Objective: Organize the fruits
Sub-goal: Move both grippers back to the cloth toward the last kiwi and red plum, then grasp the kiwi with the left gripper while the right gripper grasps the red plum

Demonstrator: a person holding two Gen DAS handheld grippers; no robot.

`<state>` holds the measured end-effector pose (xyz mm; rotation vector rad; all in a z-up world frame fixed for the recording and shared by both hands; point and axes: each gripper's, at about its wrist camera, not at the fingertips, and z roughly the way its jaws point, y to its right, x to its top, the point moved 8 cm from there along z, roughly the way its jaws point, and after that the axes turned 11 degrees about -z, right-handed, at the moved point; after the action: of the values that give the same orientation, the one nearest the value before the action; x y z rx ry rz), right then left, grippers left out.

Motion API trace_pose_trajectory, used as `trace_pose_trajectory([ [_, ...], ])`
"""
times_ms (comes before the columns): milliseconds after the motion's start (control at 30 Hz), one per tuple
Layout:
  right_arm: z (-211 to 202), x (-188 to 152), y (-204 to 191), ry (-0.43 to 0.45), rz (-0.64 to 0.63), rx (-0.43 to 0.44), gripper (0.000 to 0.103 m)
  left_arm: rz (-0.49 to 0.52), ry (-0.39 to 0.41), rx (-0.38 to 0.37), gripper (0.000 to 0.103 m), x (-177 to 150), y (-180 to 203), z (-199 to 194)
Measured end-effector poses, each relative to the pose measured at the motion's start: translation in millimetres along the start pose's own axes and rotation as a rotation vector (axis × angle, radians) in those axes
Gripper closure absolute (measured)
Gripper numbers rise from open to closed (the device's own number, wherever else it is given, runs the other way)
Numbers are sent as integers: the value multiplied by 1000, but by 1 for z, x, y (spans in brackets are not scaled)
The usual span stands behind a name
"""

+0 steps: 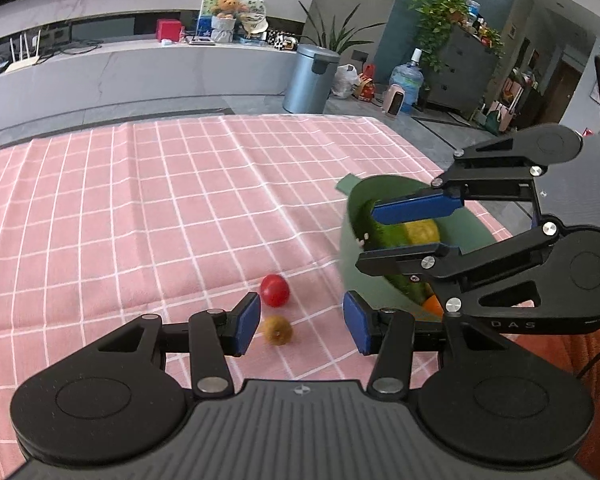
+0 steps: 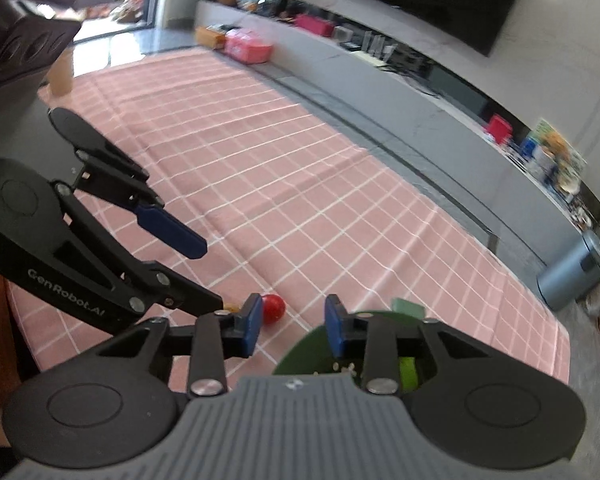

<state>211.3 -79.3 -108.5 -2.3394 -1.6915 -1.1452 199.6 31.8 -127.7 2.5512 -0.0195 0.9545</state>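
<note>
Mid-sort: green bowl (image 1: 466,236) already holding cucumber (image 1: 384,232) and yellow fruit. Left gripper (image 1: 302,326) fingers apart above kiwi (image 1: 277,330), beside tomato (image 1: 275,290) on the bench. Right gripper (image 2: 292,322) fingers apart, empty, over the bowl. Next, likely: lower, clamp kiwi.

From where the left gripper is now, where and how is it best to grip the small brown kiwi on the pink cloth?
Grip the small brown fuzzy kiwi across its round middle, coming from above and slightly behind. It lies free on the pink checked cloth, between the open left gripper fingers. The small red tomato sits just beyond it, so probably close left-right, not front-back.
</note>
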Motion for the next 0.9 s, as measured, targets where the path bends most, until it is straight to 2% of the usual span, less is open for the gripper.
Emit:
trace_pose_trajectory([
  [333, 38, 6, -17, -100, -315, 102, 75, 1, -55, -4, 48, -17, -12, 22],
  [433, 50, 5, -12, -133, -343, 121, 76, 19, -77, 12, 51, -22, -11, 34],
  [600, 63, 2, -15, -164, -375, 163, 77, -6, -93, 26, 56, -21, -16, 50],
  [900, 87, -6, -15, -212, -406, 218, 78, -5, -117, 30, 76, -26, -20, 57],
])
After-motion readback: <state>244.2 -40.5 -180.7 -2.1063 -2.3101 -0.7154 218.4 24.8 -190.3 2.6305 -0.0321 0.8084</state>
